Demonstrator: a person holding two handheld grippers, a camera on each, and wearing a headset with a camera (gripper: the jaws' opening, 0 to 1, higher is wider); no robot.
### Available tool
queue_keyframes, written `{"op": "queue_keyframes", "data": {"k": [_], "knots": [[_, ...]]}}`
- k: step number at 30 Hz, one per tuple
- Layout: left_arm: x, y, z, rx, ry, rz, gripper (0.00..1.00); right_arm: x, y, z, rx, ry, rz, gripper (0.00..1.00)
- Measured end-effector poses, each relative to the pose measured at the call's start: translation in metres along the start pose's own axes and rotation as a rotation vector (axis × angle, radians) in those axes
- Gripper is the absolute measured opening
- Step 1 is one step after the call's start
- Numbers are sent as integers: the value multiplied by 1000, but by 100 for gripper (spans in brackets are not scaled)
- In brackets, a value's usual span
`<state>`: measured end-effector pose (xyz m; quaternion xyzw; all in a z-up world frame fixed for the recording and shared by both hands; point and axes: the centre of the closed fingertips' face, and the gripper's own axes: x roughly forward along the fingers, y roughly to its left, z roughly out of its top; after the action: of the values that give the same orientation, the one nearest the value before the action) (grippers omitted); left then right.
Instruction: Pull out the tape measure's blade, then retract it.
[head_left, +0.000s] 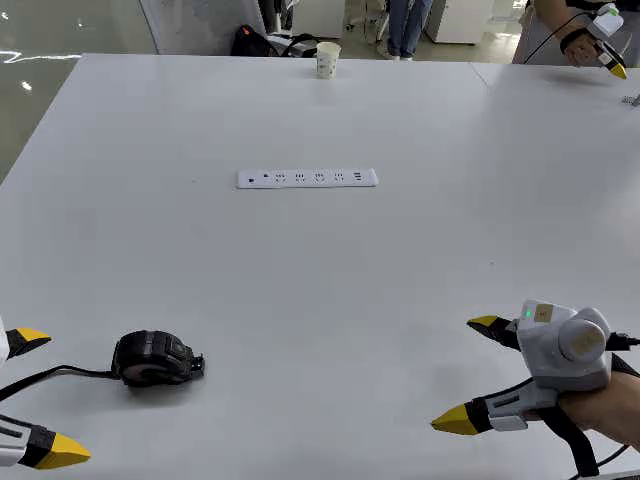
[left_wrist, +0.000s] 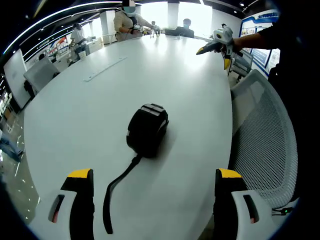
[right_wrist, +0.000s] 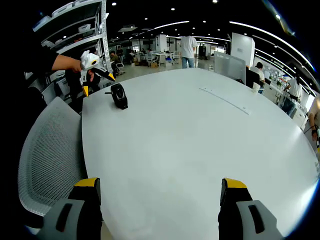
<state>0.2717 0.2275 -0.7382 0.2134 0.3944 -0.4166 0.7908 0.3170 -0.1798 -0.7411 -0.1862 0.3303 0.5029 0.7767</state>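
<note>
Left gripper (left_wrist: 154, 175), jaws wide, near tape measure (left_wrist: 147, 130)

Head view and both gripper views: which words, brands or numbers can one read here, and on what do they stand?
None can be read with certainty.
paper cup: dark print, too small to read.
power strip: small marks beside the sockets, too small to read.
tape measure: no legible label on the black case.
blue-edged board: lettering blurred.
</note>
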Motion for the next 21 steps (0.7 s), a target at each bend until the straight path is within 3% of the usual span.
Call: {"op": "queue_keyframes", "data": {"k": [2,4,12,14,21], "knots": [[4,1,2,33,15,-5,99,4,1,3,-14,-1,9,99],[8,-3,5,32,21,-45,99,8,2,8,-25,-6,16,99],[22,0,19,87,51,-81,99,24,6,30,-33,-43,47,99],[25,2,17,128,86,-95,98,29,9,34,-49,-47,70,99],[33,9,31,192,98,-112,92,50,16,40,-115,-19,110,99]]}}
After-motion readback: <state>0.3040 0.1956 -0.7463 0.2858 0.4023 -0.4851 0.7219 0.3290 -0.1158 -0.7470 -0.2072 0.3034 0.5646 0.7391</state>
